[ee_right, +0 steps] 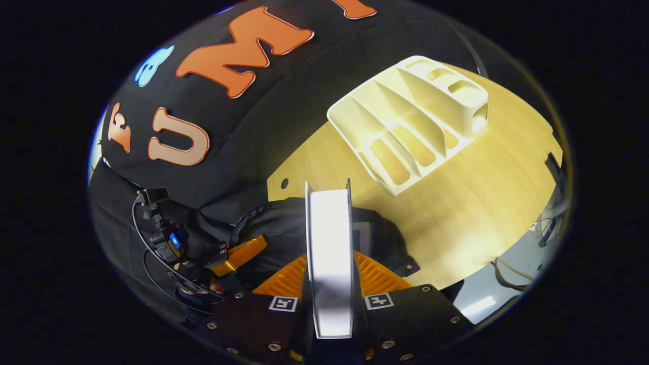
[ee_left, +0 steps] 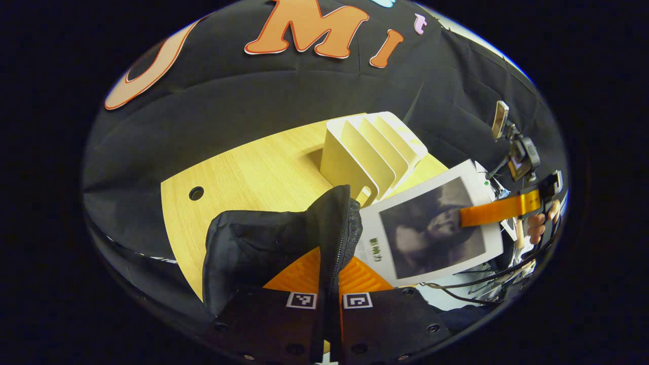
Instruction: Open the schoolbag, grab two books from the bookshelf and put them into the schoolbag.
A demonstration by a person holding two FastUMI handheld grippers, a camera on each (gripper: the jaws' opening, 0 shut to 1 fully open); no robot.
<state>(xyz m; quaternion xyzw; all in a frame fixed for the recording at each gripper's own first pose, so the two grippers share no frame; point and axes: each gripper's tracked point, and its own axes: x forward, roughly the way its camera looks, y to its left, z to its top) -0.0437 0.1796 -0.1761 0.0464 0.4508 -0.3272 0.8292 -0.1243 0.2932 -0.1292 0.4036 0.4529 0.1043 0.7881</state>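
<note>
Book (ee_right: pixel 329 253) number one or two, I cannot tell, sits clamped edge-on in the right gripper (ee_right: pixel 330 304) above the black schoolbag (ee_left: pixel 263 243), whose zipper edge the left gripper (ee_left: pixel 328 300) pinches up. Bookshelf (ee_right: pixel 410 121) slots stand bare. Next: lower it into the opening.

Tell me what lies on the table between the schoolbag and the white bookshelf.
Nothing: in the right gripper view, bare wooden table separates the schoolbag from the bookshelf.

The black fabric schoolbag (ee_left: pixel 263 243) sits on the pale wooden bench (ee_left: pixel 243 177), with the cream plastic slotted bookshelf (ee_left: pixel 372 152) behind it. A white-covered book (ee_left: pixel 431 228) hangs beside the bag's raised edge, in front of the bookshelf.
</note>
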